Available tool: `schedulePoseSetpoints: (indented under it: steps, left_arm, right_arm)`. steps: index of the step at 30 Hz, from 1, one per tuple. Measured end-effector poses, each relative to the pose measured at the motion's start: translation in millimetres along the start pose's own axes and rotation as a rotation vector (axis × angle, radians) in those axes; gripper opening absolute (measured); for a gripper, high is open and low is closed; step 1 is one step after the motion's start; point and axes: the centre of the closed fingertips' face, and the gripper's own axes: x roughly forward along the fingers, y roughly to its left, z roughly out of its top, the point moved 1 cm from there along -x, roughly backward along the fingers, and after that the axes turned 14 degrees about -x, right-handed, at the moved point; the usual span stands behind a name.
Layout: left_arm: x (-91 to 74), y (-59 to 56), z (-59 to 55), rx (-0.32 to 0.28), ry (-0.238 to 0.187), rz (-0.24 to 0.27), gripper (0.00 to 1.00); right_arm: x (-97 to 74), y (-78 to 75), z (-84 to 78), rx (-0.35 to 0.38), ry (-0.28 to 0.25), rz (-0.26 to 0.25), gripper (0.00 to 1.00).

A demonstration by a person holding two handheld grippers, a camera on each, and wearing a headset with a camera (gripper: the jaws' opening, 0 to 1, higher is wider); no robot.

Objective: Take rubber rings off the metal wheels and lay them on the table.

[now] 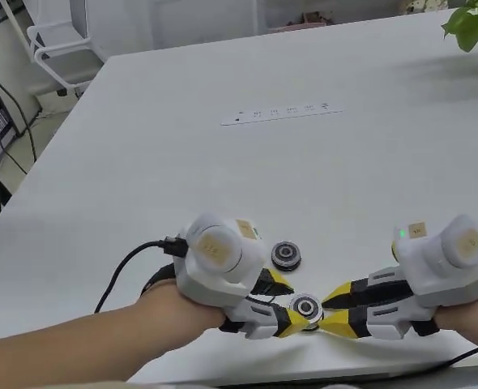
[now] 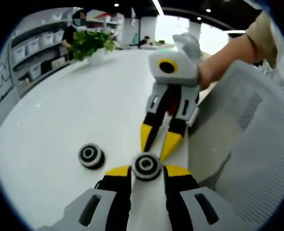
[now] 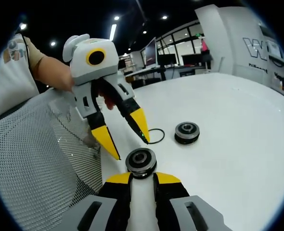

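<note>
We have a metal wheel (image 1: 306,306) at the table's (image 1: 223,178) near edge, between the left gripper (image 3: 131,148) and the right gripper (image 2: 153,153). Both have their jaws parted and neither visibly clamps it. Its rubber ring (image 3: 129,162) should stretch softly over a hard, slippery hub, so we'd pinch the ring's outer edge.

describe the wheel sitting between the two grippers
The metal wheel is small, round: silvery hub, dark centre hole, black rubber-looking band around the rim. It sits face up on the table near its front edge, between the yellow jaw tips of the left gripper and right gripper; unclear whether either grips it.
</note>
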Motion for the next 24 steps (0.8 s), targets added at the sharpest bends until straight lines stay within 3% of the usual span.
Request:
schedulePoseSetpoints:
  steps: [10, 18, 24]
  left_arm:
    - [6.7, -4.7, -0.7, 0.008, 0.002, -0.008, 0.20]
    - [7.1, 0.2, 1.9, -0.010, -0.015, 0.010, 0.14]
    - [7.1, -0.3, 1.6, 0.013, -0.022, 0.019, 0.14]
  right_arm:
    - [-0.6, 2.0, 0.0, 0.004, -0.006, -0.009, 0.10]
    - [-0.9, 3.1, 0.1, 0.012, -0.012, -0.015, 0.09]
    - [-1.3, 2.3, -0.9, 0.011, -0.009, -0.018, 0.08]
